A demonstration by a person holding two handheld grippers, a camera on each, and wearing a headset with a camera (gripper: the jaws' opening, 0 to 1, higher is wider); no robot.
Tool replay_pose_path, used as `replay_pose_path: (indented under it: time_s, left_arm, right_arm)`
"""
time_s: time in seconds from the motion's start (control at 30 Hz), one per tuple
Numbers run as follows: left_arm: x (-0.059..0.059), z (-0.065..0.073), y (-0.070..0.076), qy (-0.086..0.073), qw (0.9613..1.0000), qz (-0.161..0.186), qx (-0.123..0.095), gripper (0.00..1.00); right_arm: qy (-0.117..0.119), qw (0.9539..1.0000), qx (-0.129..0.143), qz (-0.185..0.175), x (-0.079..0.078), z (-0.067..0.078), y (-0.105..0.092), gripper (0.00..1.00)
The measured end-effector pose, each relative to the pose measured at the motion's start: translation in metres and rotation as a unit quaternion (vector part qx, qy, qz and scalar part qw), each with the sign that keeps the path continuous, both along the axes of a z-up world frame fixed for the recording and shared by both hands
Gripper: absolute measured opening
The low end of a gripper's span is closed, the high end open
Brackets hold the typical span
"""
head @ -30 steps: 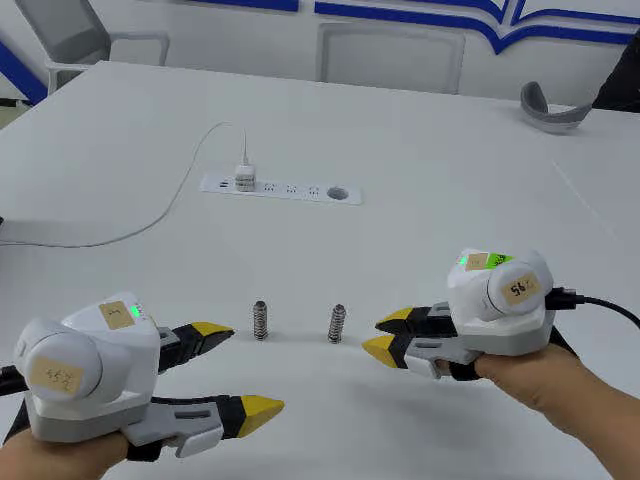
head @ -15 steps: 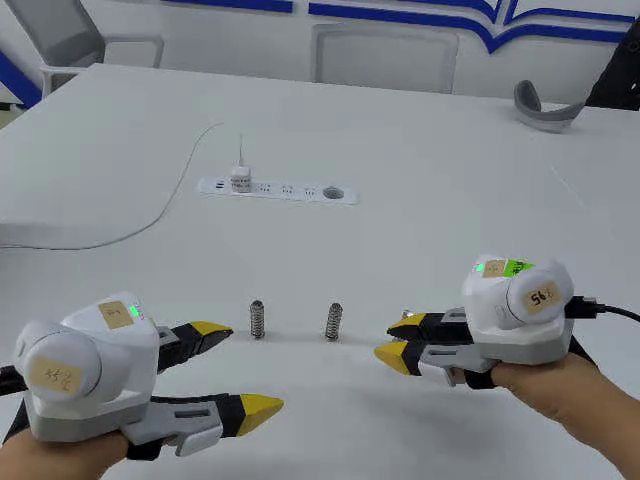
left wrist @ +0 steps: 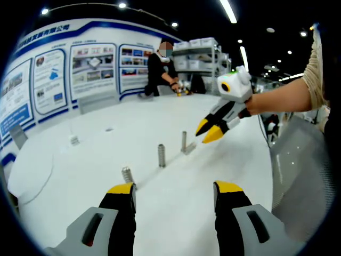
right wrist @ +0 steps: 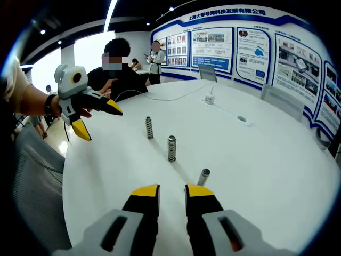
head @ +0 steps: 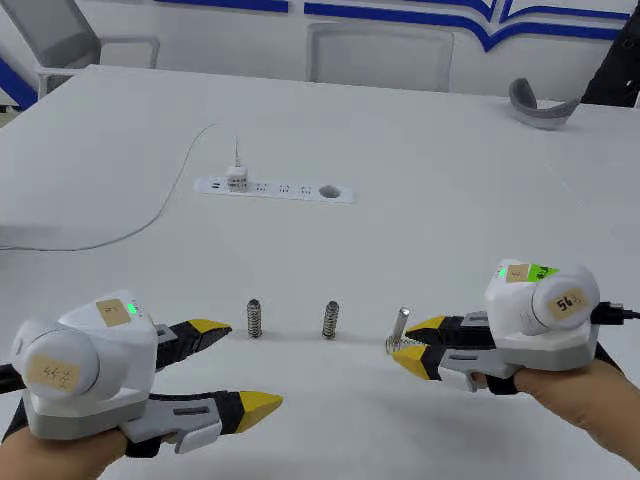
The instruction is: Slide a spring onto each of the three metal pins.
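White workbench [head: 450, 230] across the whole head view, running up to grey chairs [head: 385, 55] at the top edge. Lower left of that frame: left gripper [head: 240, 365], fingers spread wide, nothing between them. Lower right: right gripper [head: 418, 342], fingers parted only a little, pinching nothing. Upper middle: white power strip [head: 275, 188] lying flat, with a charger [head: 237, 179] plugged in and a cable [head: 170, 205] curving off toward the left edge.

Between the two grippers, across the middle of the frame, three upright pins in a row. First pin [head: 254, 303], counting from the left of the frame, wearing first spring [head: 254, 320]. Second pin [head: 332, 304] wearing second spring [head: 331, 322]. Third pin [head: 402, 322] smooth and bare along its upper part, just left of the right gripper's fingertips; touching or not, cannot tell. Small grey bit at its foot, too small to make out.

Left gripper view: first spring just beyond the tip of the lower-left finger [left wrist: 121, 189], outside the gap. Right gripper view: third pin just beyond the tip of the right-hand finger [right wrist: 198, 190], likewise outside the narrow gap, with both springs farther up the frame.
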State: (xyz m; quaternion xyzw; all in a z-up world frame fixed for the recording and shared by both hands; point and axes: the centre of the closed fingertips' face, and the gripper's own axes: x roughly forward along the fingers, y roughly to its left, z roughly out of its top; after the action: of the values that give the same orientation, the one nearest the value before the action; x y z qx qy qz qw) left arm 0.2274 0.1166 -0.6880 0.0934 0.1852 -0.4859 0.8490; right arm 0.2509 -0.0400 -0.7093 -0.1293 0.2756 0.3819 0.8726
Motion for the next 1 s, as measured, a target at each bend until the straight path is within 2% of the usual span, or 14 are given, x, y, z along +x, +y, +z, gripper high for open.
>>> replay_pose_path:
  time_s: [0.2,0.5,0.7,1.0]
  left_arm:
    - [0.0,0.001,-0.002,-0.001,1.0,-0.002,0.001,0.6]
    - [0.0,0.001,-0.001,-0.001,1.0,-0.001,0.004,0.6]
    - [0.001,0.001,-0.001,0.0,1.0,0.001,0.005,0.6]
    - [0.001,-0.001,0.0,0.003,1.0,0.003,0.009,0.59]
  right_arm:
    - [-0.002,0.9999,-0.003,-0.01,0.006,0.002,-0.013,0.21]
    - [-0.001,0.9999,-0.007,-0.01,0.012,-0.003,-0.02,0.22]
    - [0.003,0.9999,-0.009,-0.004,0.017,-0.011,-0.021,0.23]
    - [0.026,0.9995,-0.015,-0.004,0.022,-0.029,-0.028,0.24]
